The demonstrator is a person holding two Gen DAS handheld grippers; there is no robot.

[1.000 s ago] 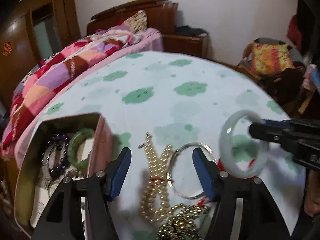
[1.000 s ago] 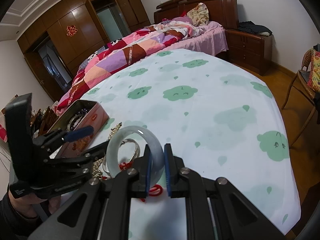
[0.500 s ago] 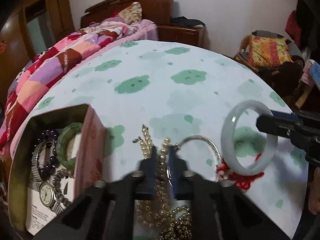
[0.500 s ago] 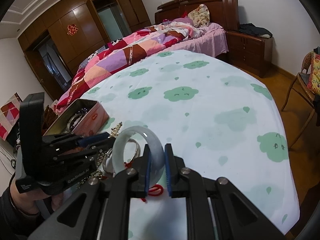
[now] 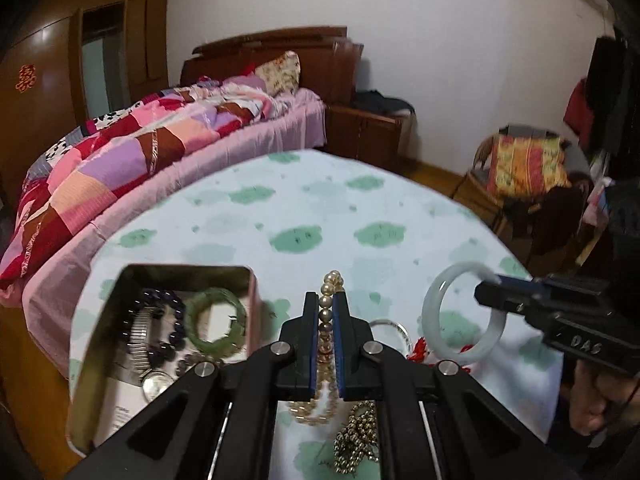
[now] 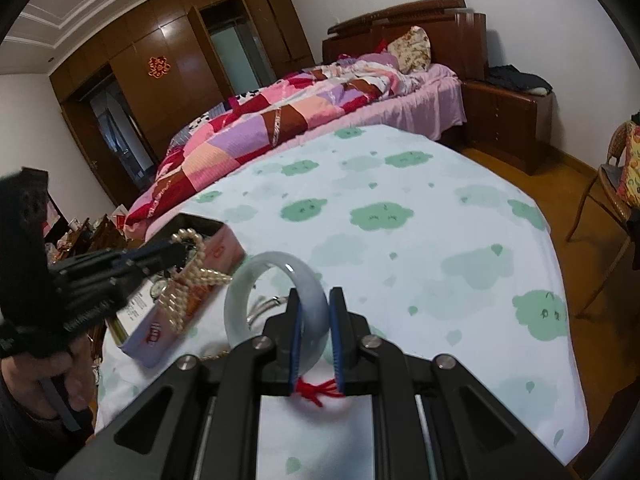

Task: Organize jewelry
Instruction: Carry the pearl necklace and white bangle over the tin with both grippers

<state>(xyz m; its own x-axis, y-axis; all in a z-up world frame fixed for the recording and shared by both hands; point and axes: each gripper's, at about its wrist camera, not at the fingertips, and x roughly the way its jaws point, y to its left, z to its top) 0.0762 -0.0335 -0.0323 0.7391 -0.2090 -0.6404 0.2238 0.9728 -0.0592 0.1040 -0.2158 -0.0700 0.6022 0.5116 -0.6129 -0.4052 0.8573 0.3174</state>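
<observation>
Tin [image 5: 100, 312] sits just left of my left tool [image 5: 327, 320], open side up. Left tool is clamped on the pearl necklace [image 5: 325, 334], strand hanging along the fingers, so it's the nearer one. My right tool [image 6: 314, 320], further right, pinches the pale bangle [image 6: 276, 300], held upright above the tabletop [image 6: 440, 240].

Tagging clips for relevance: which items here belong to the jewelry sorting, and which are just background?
Job items:
- pearl necklace, in left hand-held gripper
- white bangle, in right hand-held gripper
- tin box
- silver bangle
- gold bead chain

Background:
- bed
- chair
</observation>
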